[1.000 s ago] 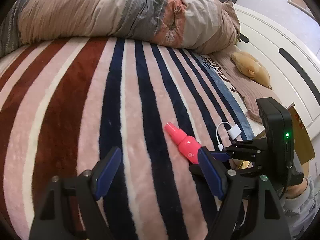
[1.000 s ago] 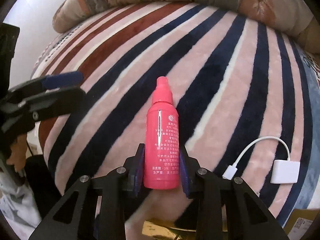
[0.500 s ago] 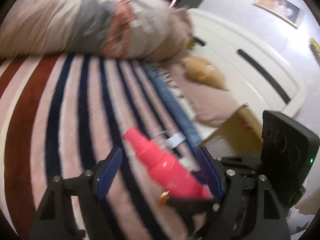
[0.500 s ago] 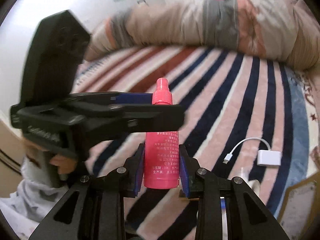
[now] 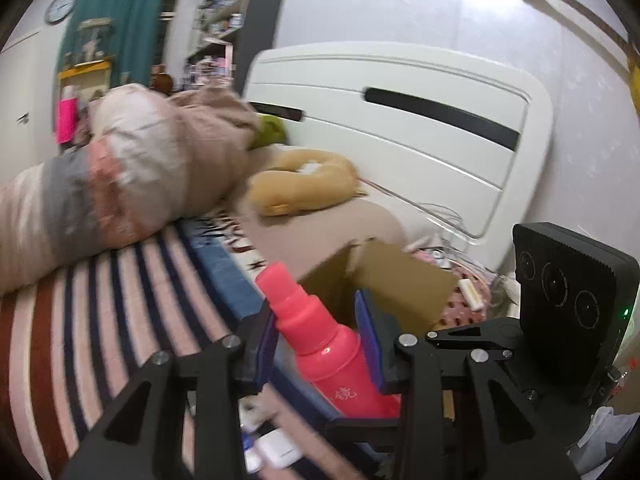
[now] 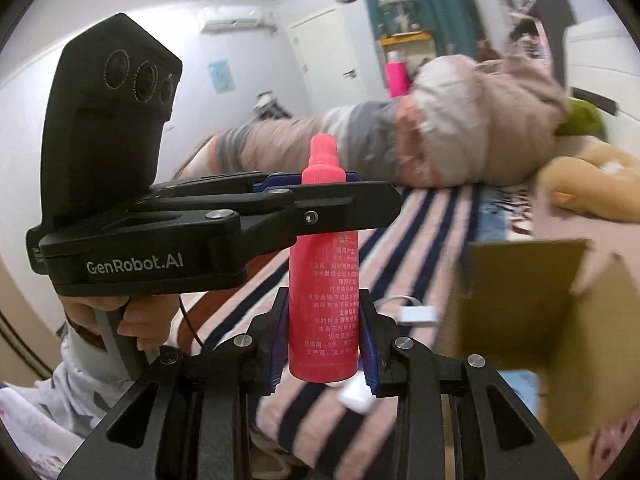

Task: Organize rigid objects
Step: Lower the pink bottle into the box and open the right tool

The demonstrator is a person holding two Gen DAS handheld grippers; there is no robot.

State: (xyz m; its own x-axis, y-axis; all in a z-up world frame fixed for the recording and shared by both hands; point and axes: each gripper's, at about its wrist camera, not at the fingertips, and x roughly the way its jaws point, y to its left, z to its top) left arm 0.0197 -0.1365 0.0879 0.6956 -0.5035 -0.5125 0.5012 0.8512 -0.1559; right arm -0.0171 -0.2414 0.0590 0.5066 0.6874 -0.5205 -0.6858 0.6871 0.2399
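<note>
1. My right gripper is clamped on the lower body of the pink plastic spray bottle, which stands upright in the air above the bed; my left gripper has its blue pads on either side of the bottle's shoulder, just below the neck, and appears closed on it too, though motion blur keeps me from swearing to firm contact.
2. Two grips on one smooth, slim bottle is my chief worry; if my hands pull in slightly different directions the bottle could twist or slide out of the pads; letting go with one hand before the other is secure could drop it.
3. Just below lie a white adapter with its cable and another small white object; a falling bottle could land on them.
4. The open brown cardboard box stands near to the right, probably the destination; a loose flap could catch the bottle on the way in.
5. The surface is a soft, plush blanket striped pink, navy and rust; it would cushion a fall but let the bottle roll.
6. Further off are a rolled beige quilt, a tan plush toy, a white headboard, and, on the far wall, teal curtains and a round clock.
</note>
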